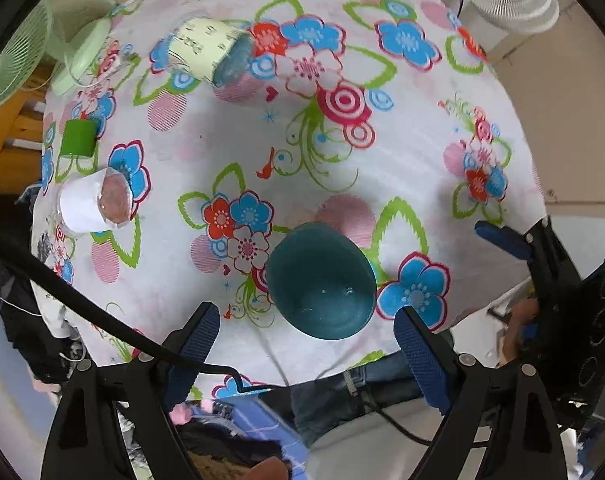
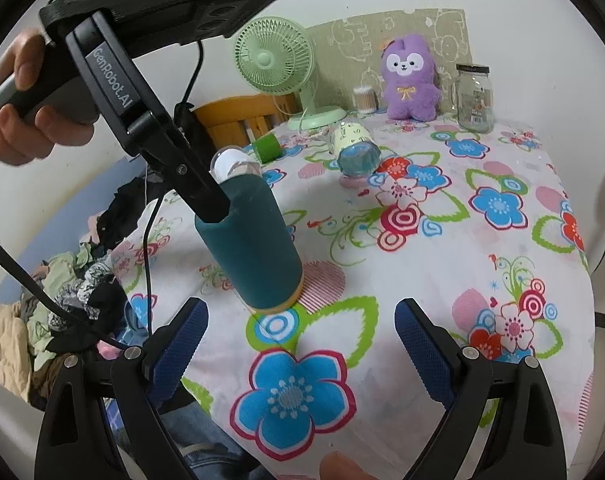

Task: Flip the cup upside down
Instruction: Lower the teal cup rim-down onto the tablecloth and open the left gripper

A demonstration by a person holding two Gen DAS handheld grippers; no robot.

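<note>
A dark teal cup (image 1: 321, 282) stands upright on the flowered tablecloth, mouth up, with an orange base ring in the right wrist view (image 2: 258, 244). My left gripper (image 1: 306, 332) is open, looking down into the cup, its fingers wide either side of the near rim. In the right wrist view the left gripper's finger (image 2: 206, 196) reaches the cup's top edge. My right gripper (image 2: 302, 336) is open and empty, low over the table just in front of the cup. Its blue fingertip (image 1: 502, 238) shows in the left wrist view.
A clear bottle with a pale label (image 2: 354, 146) lies on its side at mid-table. A green cap (image 2: 267, 147), a white cup (image 1: 90, 202), a green fan (image 2: 276, 62), a purple plush (image 2: 410, 78) and a glass jar (image 2: 474, 98) stand behind. Clothes are piled left of the table edge.
</note>
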